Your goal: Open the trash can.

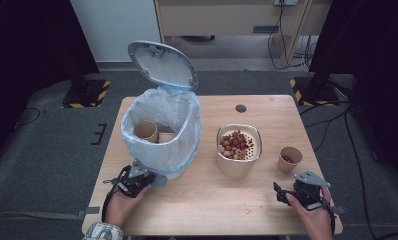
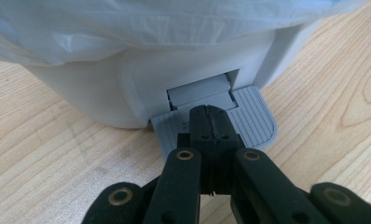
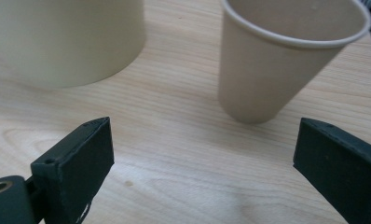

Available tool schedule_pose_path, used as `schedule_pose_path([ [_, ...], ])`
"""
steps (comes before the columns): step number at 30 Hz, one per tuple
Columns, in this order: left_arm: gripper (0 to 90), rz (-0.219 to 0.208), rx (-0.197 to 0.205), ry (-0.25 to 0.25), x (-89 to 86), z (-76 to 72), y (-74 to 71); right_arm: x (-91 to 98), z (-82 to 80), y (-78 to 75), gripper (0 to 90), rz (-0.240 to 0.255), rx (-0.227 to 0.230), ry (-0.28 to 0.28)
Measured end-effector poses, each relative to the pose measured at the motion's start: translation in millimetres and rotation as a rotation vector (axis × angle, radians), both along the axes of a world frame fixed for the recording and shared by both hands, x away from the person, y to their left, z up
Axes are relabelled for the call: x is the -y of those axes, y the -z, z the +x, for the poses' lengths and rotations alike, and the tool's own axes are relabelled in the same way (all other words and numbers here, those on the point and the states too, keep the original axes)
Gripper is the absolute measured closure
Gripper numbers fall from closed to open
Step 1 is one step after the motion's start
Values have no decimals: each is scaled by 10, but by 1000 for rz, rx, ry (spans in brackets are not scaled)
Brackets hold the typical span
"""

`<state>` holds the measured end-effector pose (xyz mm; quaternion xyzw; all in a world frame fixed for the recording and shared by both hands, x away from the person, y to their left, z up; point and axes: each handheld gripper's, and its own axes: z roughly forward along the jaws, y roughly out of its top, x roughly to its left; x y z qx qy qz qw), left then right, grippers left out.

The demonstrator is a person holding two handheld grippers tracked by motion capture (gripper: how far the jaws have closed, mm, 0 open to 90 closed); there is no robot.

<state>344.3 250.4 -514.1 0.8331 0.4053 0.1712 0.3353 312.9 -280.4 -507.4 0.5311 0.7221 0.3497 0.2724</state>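
Pedal bin (image 1: 162,135) sits on the left half of the wooden table (image 1: 212,200), lid (image 1: 162,65) flipped up and a pale blue-white liner bag (image 1: 184,112) folded over the rim, with a couple of brown paper cups (image 1: 147,131) lying inside. Left gripper (image 2: 210,122) has its jaws pressed together and the tips are resting right on the grey ribbed foot pedal (image 2: 251,119) at the bin's base, so it's pushing on it rather than holding anything. Over on the right, the right gripper (image 3: 204,154) hovers with jaws wide apart, nothing between them, pointed at a paper cup (image 3: 277,60) standing on the table. Between bin and cup there's a cream bowl (image 1: 238,149) full of small reddish and pale bits, and that cup has some red bits in it too.
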Motion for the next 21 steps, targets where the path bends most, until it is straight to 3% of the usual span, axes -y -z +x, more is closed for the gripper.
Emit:
schedule_pose_path([
  [10,900,-1,0,1,-1,3,0,115,176,26,48,37,18,69],
  [21,900,-1,0,2,-1,3,0,183,291,38,38,68,42,72],
])
